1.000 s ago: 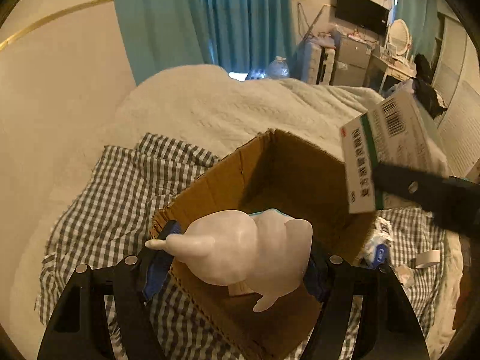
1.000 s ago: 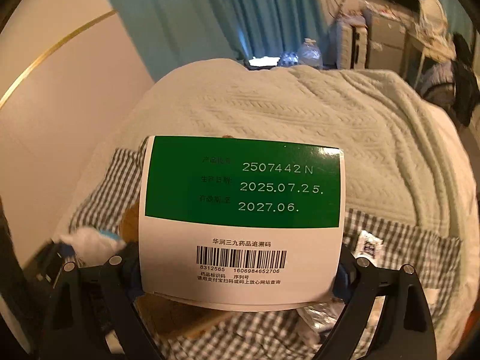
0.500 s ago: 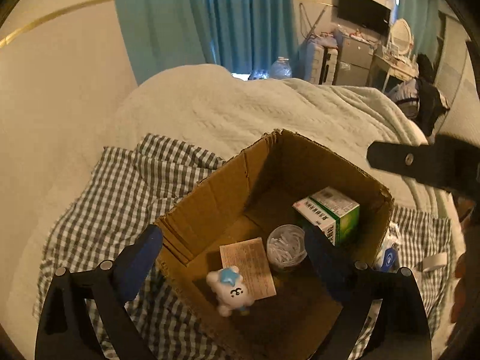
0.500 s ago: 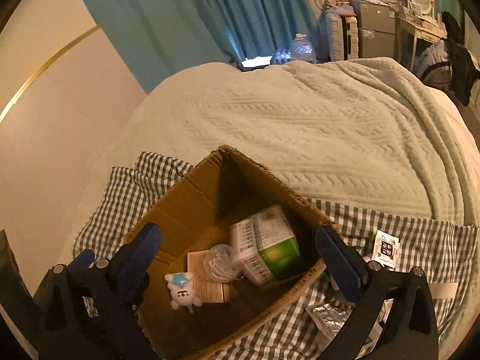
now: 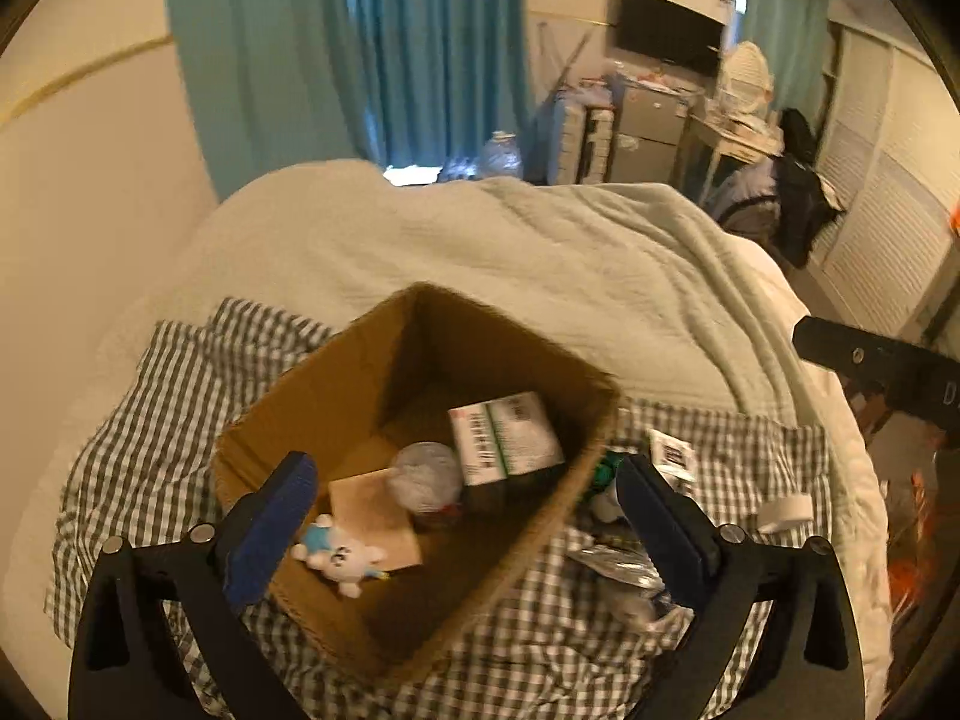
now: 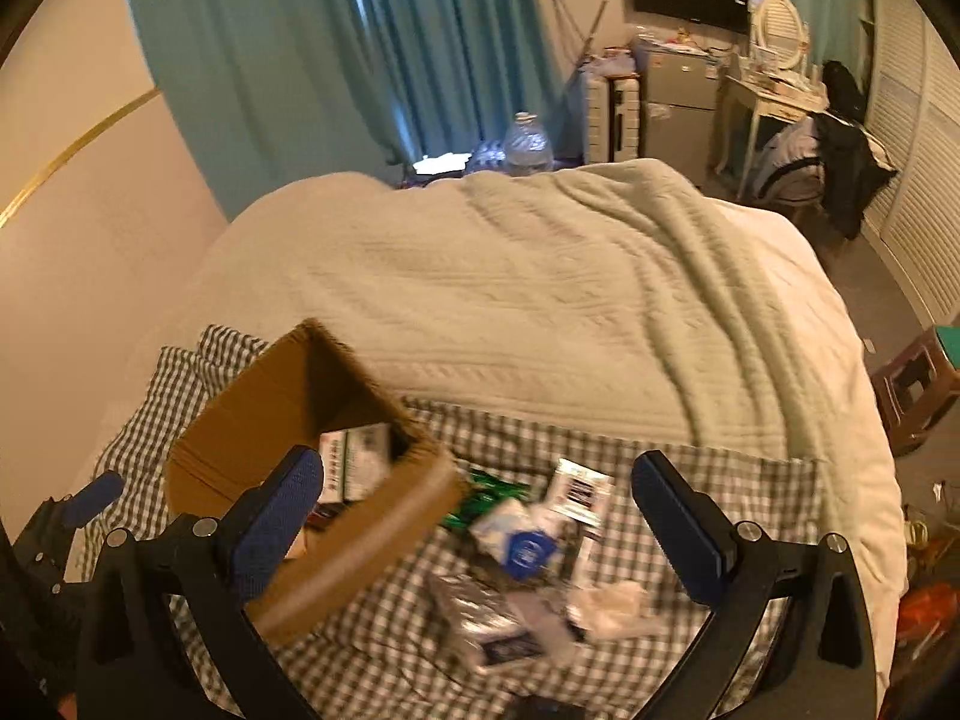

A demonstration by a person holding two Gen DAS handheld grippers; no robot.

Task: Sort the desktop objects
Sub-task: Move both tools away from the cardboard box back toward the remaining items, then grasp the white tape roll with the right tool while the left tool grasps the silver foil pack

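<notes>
An open cardboard box [image 5: 336,396] sits on a checked cloth [image 5: 150,420] on the bed. Inside lie a green-and-white medicine box [image 5: 504,438], a white-and-blue toy figure [image 5: 342,558], a round clear tub [image 5: 423,474] and a brown card [image 5: 372,510]. My left gripper [image 5: 462,510] is open and empty above the box. My right gripper [image 6: 474,516] is open and empty, to the right of the box [image 6: 252,408], above loose packets: a blue-and-white pouch [image 6: 516,540], a barcode sachet [image 6: 579,489], a green packet [image 6: 486,495] and a foil pack [image 6: 486,618].
A pale knitted blanket [image 6: 540,300] covers the bed behind the cloth. A beige wall [image 5: 78,192] runs along the left. The bed drops off at the right, where a wooden stool [image 6: 918,384] stands. Teal curtains and furniture stand far back.
Both grippers opened: the toy left the left gripper and the medicine box left the right one; both now lie in the box. Both grippers then shifted right.
</notes>
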